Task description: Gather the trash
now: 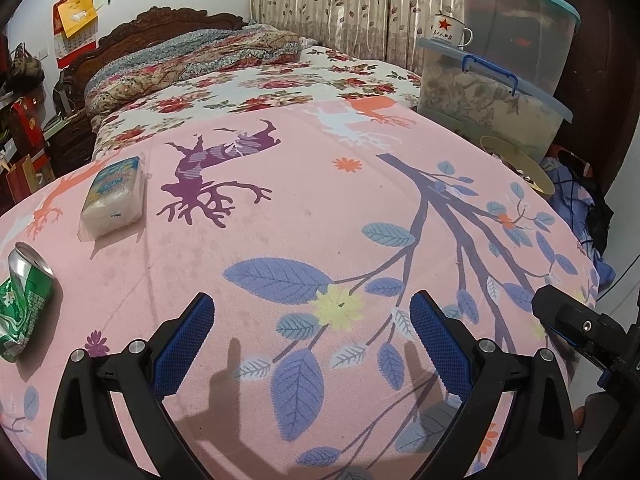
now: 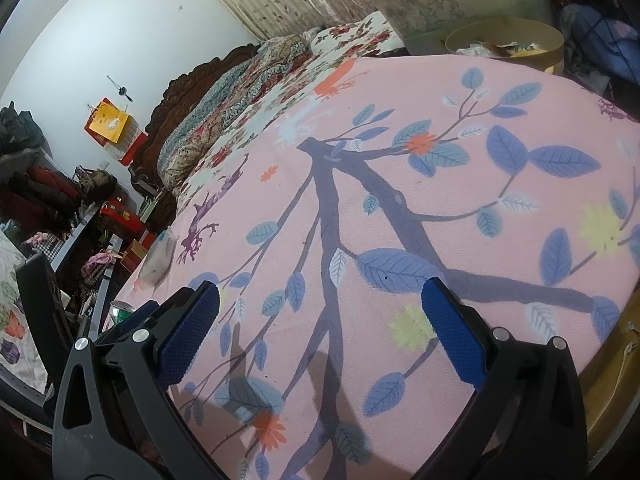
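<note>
Trash lies toward the left of the pink sheet printed with blue leaves and dark branches [image 1: 320, 208]: a dented green aluminium drink can [image 1: 25, 300] on its side at the far left edge of the left wrist view, and just beyond it, apart from the can, a soft white tissue pack with a blue and yellow printed top [image 1: 113, 196].

At the bottom middle of that view the left gripper [image 1: 312, 332] hovers low over the sheet, its blue-padded fingers [image 1: 188, 344] spread wide with nothing between them; both the can and the tissue pack sit well to its left. On the right, past the far corner of the sheet, a round tan basket holding scraps [image 1: 520, 164] stands in front of stacked clear plastic storage bins with blue rims [image 1: 500, 92], and a white enamel mug with a red star [image 1: 446, 30] rests on the lower bin's lid.

In the right wrist view the right gripper [image 2: 320, 328] is likewise over the sheet, fingers held apart and empty. The tissue pack appears blurred at its left, and the tan basket sits at the top right.
</note>
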`<action>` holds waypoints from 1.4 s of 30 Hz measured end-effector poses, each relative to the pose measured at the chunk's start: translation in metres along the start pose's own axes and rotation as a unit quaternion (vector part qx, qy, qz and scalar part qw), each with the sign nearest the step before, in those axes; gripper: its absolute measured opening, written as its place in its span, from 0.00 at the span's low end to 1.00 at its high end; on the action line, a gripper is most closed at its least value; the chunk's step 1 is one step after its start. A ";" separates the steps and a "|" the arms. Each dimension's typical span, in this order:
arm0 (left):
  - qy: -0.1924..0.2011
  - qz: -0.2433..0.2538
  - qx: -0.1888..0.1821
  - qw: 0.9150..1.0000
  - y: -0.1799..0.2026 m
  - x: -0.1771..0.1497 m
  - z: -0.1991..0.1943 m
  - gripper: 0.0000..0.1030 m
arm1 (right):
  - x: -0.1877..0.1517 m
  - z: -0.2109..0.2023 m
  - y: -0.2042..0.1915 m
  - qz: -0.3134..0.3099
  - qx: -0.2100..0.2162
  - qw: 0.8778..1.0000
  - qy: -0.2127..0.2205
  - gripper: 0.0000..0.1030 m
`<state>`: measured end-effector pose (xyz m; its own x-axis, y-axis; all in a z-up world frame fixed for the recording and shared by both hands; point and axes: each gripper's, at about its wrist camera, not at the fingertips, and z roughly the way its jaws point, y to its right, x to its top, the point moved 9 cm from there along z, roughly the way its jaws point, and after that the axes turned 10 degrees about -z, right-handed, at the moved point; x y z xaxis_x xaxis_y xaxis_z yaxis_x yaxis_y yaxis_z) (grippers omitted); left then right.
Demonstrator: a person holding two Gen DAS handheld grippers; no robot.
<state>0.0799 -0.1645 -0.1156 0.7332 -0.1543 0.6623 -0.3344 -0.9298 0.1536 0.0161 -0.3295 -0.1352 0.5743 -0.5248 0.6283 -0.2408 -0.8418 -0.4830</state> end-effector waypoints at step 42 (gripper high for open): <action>0.014 -0.028 -0.016 0.999 -0.008 0.002 -0.006 0.92 | -0.007 0.012 -0.021 -0.051 -0.002 0.998 -0.022 0.97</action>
<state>0.0808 -0.1560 -0.1110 0.7345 -0.0925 0.6723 -0.3128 -0.9253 0.2144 0.0260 -0.3066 -0.1366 0.6296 -0.4301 0.6470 -0.1817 -0.8912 -0.4157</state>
